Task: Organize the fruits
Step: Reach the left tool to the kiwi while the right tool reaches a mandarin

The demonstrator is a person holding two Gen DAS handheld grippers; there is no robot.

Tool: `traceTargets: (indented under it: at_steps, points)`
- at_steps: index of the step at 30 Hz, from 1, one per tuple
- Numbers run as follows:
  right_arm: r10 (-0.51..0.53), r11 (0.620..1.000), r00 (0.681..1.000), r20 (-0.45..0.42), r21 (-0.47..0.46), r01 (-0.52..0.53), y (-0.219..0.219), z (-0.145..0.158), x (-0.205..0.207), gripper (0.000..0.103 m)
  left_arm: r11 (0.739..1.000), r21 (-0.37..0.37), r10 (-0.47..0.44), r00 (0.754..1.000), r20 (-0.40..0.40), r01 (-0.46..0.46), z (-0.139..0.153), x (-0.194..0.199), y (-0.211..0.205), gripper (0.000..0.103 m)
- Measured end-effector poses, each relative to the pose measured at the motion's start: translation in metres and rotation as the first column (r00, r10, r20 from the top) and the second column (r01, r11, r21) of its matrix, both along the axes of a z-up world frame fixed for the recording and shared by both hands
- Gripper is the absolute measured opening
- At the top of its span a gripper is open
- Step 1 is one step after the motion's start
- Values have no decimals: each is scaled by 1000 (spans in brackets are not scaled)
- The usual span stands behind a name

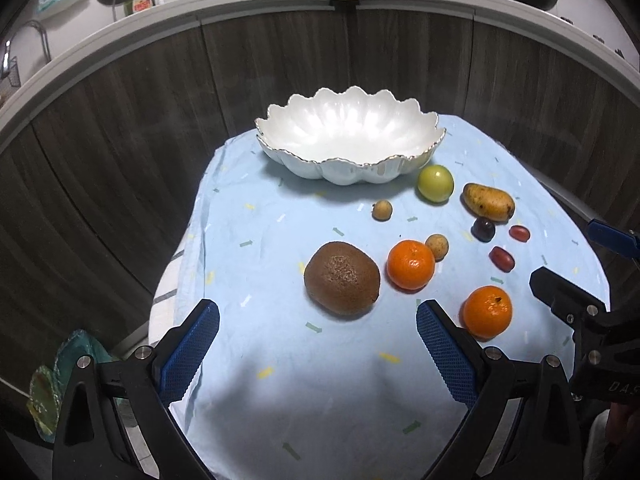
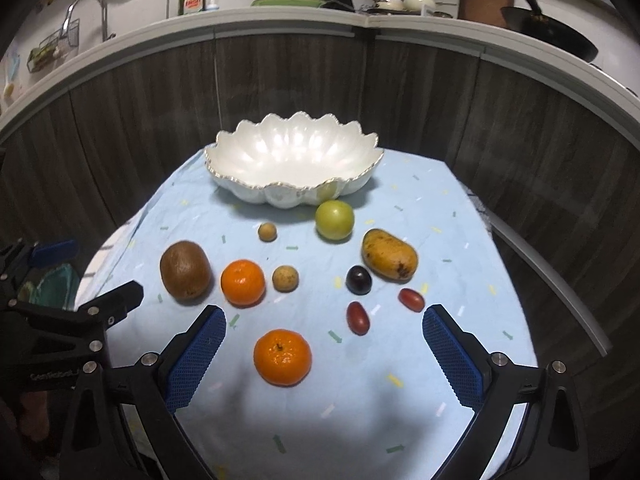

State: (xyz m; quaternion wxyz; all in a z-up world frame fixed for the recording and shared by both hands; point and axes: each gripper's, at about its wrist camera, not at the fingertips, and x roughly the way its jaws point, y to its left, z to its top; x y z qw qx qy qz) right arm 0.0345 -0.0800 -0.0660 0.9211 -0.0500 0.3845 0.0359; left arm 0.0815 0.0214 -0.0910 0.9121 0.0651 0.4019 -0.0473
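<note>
A white scalloped bowl [image 1: 352,140] [image 2: 292,160] stands empty at the far side of the blue cloth. In front of it lie a brown kiwi [image 1: 342,278] [image 2: 185,269], two mandarins [image 1: 410,265] [image 1: 487,312] [image 2: 243,282] [image 2: 282,357], a green apple [image 1: 435,183] [image 2: 335,220], a yellow mango [image 1: 488,201] [image 2: 389,255], a dark plum [image 2: 358,279], two red grapes [image 2: 357,317] and two small tan fruits [image 2: 285,278]. My left gripper [image 1: 318,322] is open, just short of the kiwi. My right gripper [image 2: 324,326] is open around the near mandarin, above the cloth.
The cloth-covered table [image 1: 280,380] sits before dark wood cabinet fronts [image 1: 140,140]. A counter above them carries dishes, a pan and a wok [image 2: 548,28]. Each gripper shows at the edge of the other's view. A patterned bag [image 1: 60,380] lies low left.
</note>
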Motion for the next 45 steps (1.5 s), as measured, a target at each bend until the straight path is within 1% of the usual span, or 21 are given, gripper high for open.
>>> traceTargets:
  at_steps: [4, 8, 12, 14, 16, 22, 25, 28, 35, 37, 40, 45]
  points:
    - [10, 1000, 1000, -24, 4, -10, 2, -10, 5, 96, 1000, 7, -22, 1000, -7, 22, -8, 7, -1, 101]
    - [21, 1000, 999, -48, 10, -20, 5, -20, 11, 94, 998, 13, -63, 998, -31, 63, -18, 17, -4, 101]
    - [39, 999, 996, -75, 12, -38, 8, -30, 16, 88, 995, 29, -99, 994, -38, 100, -27, 26, -3, 101]
    - [49, 999, 995, -86, 12, -48, 11, -35, 18, 86, 992, 37, -120, 992, -39, 122, -29, 30, -3, 97]
    - [57, 998, 994, -97, 8, -56, 14, -39, 19, 83, 987, 44, -155, 987, -44, 157, -32, 33, -4, 96]
    - [62, 998, 990, -129, 8, -61, 18, -50, 24, 80, 971, 58, -229, 972, -55, 232, -42, 43, -6, 96]
    - [64, 998, 986, -156, 13, -63, 19, -57, 28, 74, 964, 62, -256, 965, -61, 259, -47, 47, -7, 96]
    - [67, 998, 981, -181, 20, -64, 20, -64, 31, 71, 958, 63, -275, 959, -63, 279, -50, 51, -8, 96]
    - [64, 998, 974, -216, 19, -62, 21, -74, 34, 69, 937, 67, -338, 939, -68, 342, -59, 61, -10, 95]
    - [63, 998, 972, -225, 19, -60, 20, -77, 36, 67, 930, 65, -358, 931, -73, 362, -63, 63, -11, 94]
    - [61, 998, 971, -233, 20, -58, 21, -80, 38, 64, 925, 55, -370, 925, -84, 375, -66, 66, -13, 92]
    - [65, 998, 968, -244, 20, -62, 22, -83, 39, 61, 920, 29, -386, 916, -106, 391, -72, 72, -14, 84]
